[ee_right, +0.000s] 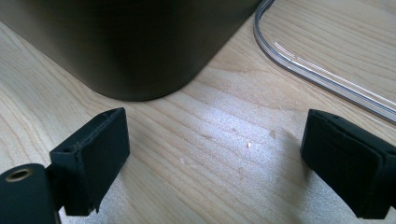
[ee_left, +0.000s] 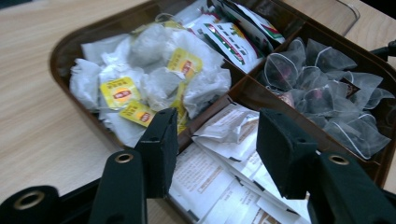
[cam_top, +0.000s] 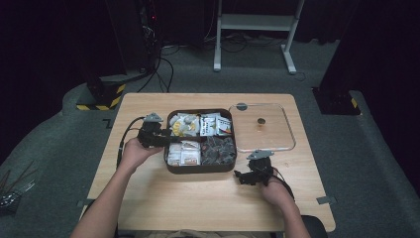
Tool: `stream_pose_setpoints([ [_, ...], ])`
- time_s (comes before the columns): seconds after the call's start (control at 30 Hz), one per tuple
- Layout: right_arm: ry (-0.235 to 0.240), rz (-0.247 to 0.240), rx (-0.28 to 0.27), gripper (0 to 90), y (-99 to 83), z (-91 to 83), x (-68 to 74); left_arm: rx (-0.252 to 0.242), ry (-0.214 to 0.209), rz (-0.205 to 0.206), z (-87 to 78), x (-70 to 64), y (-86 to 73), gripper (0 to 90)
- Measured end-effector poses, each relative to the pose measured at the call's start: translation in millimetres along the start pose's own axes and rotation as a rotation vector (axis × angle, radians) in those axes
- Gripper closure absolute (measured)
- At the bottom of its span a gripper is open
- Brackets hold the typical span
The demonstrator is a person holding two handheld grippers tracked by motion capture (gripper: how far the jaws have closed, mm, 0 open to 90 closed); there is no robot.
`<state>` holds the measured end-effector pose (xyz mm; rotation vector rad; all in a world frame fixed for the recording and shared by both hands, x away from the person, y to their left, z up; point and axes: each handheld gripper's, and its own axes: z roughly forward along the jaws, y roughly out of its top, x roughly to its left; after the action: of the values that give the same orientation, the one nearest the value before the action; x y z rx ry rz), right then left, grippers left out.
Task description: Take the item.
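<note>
Forearms come up from the bottom of the high view. The left gripper (cam_top: 157, 135) sits at the left wall of the brown box (cam_top: 200, 169), which lies mid-table, its long side across the table; the right gripper (cam_top: 246, 177) rests on the wood by the box's near right corner. A clear lid (cam_top: 285, 126) lies flat to the right.

Left gripper view: jaws gape over the box rim, holding nothing. Four compartments show: yellow-tagged tea bags (ee_left: 149, 79), printed sachets (ee_left: 231, 39), pyramid bags (ee_left: 322, 93), white packets (ee_left: 224, 163).

Right gripper view: jaws stand wide apart, empty, just short of the box's rounded corner.
</note>
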<state>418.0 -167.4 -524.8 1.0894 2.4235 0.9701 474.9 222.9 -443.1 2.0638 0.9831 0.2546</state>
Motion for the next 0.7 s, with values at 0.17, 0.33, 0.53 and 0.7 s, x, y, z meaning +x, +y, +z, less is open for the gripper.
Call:
stream_pose_setpoints([
  [0.17, -0.001, 0.000, 0.000, 8.0, -0.1, -0.1, 0.0, 0.035, -0.013, 0.031, 11.2, -4.6, 1.7, 49.6],
  [0.33, -0.001, 0.000, 0.000, 8.0, -0.1, -0.1, 0.0, 0.039, -0.021, 0.042, 17.7, -7.3, 4.1, 52.6],
  [0.53, -0.004, 0.005, 0.000, 8.1, -1.2, -1.2, 0.5, 0.016, 0.013, 0.041, 19.9, -8.7, 9.1, 56.0],
  [0.7, -0.008, 0.008, 0.001, 8.2, -2.4, -2.6, 1.3, 0.043, -0.008, 0.064, 28.4, -9.7, 8.1, 57.4],
])
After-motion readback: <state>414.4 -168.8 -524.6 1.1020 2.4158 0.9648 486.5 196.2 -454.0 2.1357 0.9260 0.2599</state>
